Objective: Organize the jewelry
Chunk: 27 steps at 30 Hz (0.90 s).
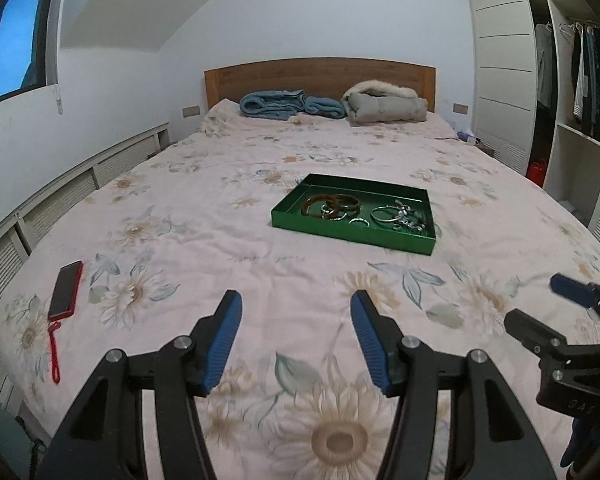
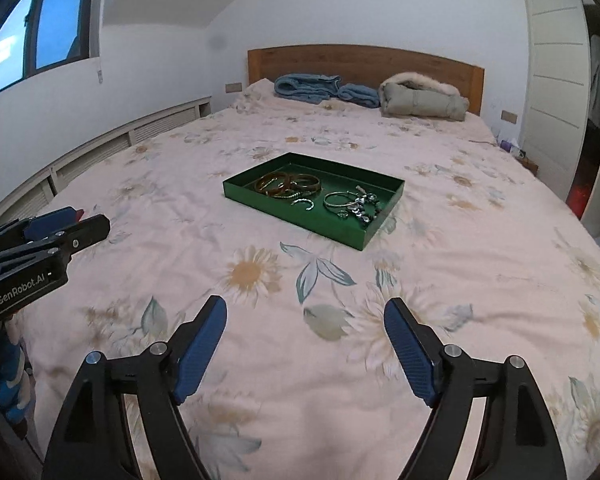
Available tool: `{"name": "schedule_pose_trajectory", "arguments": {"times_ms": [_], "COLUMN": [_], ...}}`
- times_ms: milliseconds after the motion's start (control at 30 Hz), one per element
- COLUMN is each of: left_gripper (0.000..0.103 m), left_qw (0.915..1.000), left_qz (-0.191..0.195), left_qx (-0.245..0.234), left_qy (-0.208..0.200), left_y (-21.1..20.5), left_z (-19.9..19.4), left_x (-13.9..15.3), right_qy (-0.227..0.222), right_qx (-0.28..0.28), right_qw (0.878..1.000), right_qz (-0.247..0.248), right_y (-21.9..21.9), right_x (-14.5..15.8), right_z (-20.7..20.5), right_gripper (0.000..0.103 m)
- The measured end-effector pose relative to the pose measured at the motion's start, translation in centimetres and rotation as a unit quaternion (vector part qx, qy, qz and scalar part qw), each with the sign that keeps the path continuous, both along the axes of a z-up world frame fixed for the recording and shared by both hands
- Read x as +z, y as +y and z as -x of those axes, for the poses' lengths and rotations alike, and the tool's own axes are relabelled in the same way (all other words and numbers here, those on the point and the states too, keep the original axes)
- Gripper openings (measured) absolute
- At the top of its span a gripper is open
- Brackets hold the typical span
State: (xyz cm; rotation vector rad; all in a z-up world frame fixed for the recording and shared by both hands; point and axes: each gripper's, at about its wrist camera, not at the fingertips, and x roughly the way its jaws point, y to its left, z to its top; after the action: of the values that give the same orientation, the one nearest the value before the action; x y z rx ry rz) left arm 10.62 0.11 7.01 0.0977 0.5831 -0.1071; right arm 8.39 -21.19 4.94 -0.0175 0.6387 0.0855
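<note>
A green tray (image 1: 296, 222) (image 2: 260, 204) lies on the flowered bedspread in the middle of the bed. Brown bangles (image 1: 330, 205) (image 2: 288, 184) are piled in its left half. Silver bangles and small silver pieces (image 1: 400, 218) (image 2: 352, 202) fill its right half. My left gripper (image 1: 296, 308) hangs open over the near part of the bed, well short of the tray, nothing between its blue pads. My right gripper (image 2: 305, 318) is open too, empty, and equally far back from the tray. Each gripper shows at the edge of the other's view.
A phone in a red case (image 1: 65, 290) with a red strap lies near the bed's left edge. Folded blue blankets (image 1: 288, 104) and a grey padded coat (image 1: 384, 106) sit by the wooden headboard. An open wardrobe (image 1: 572, 92) stands to the right.
</note>
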Motion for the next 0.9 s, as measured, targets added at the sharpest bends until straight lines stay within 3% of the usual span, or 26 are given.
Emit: {"name": "schedule_pose_trajectory", "arguments": {"times_ms": [67,200,267,900], "left_gripper": [0.055,0.055,0.055,0.055], "left_qw": [1.0,0.9999,0.9998,0.9985], "left_qz": [-0.006,-0.01,-0.01,-0.01], "left_qx": [0.003,0.011,0.012,0.037], "left_qy": [-0.004,-0.008,-0.01,-0.04], "left_y": [0.1,0.5,0.7,2.8], "left_z": [1.1,2.7,3.5,7.6], "left_x": [0.0,0.3,0.4,1.0], "right_qy": [-0.01,-0.022,-0.023,-0.049], "right_qx": [-0.004,-0.009,-0.013,-0.051], "right_qw": [1.0,1.0,1.0,0.997], "right_qz": [0.007,0.01,0.009,0.025], "right_y": [0.1,0.2,0.1,0.6], "right_x": [0.5,1.0,1.1,1.0], "right_z": [1.2,3.0,3.6,7.7], "right_gripper": [0.092,0.095,0.102,0.103]}}
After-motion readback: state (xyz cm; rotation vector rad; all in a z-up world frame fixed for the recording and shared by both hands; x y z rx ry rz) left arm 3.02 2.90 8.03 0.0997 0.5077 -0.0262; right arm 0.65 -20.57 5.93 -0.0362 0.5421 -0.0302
